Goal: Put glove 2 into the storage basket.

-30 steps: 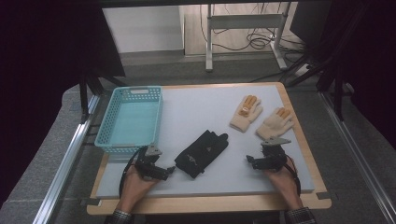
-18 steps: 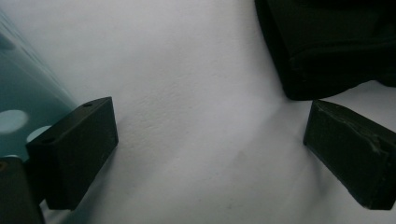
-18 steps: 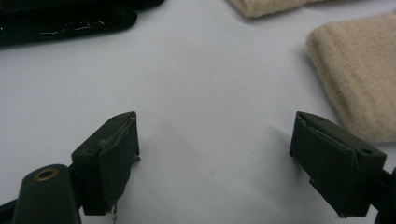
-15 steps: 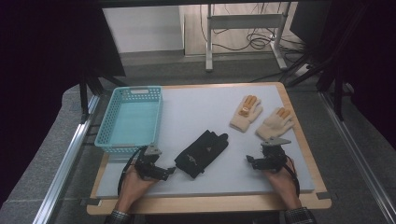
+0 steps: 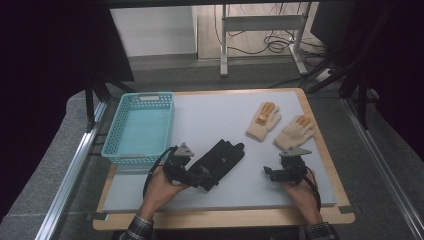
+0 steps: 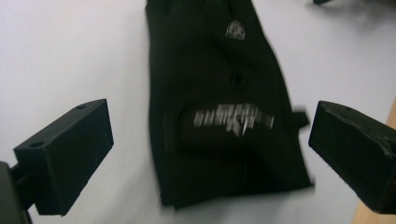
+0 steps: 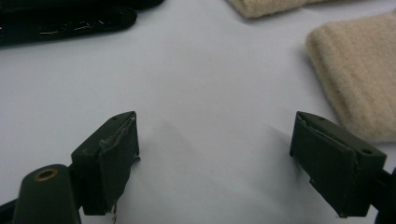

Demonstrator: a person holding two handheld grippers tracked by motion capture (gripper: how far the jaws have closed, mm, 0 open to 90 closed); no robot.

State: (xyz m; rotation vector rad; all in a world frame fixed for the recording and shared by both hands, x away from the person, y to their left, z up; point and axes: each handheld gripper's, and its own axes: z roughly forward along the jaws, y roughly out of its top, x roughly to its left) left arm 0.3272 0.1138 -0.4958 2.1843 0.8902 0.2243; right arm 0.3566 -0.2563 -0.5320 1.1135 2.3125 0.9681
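Matt black cloth glove (image 6: 219,107); fuzzy beige knit gloves (image 5: 263,121); perforated plastic basket (image 5: 140,129); smooth matt tabletop (image 5: 215,112)

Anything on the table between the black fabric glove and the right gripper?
Nothing: the high view shows only bare white tabletop between the black fabric glove and the right gripper.

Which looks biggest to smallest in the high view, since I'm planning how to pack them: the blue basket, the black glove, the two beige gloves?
1. Blue basket, clearly largest.
2. Black glove.
3. The two beige gloves: they look alike, so I won't rank them; both seem slightly smaller than the black one.
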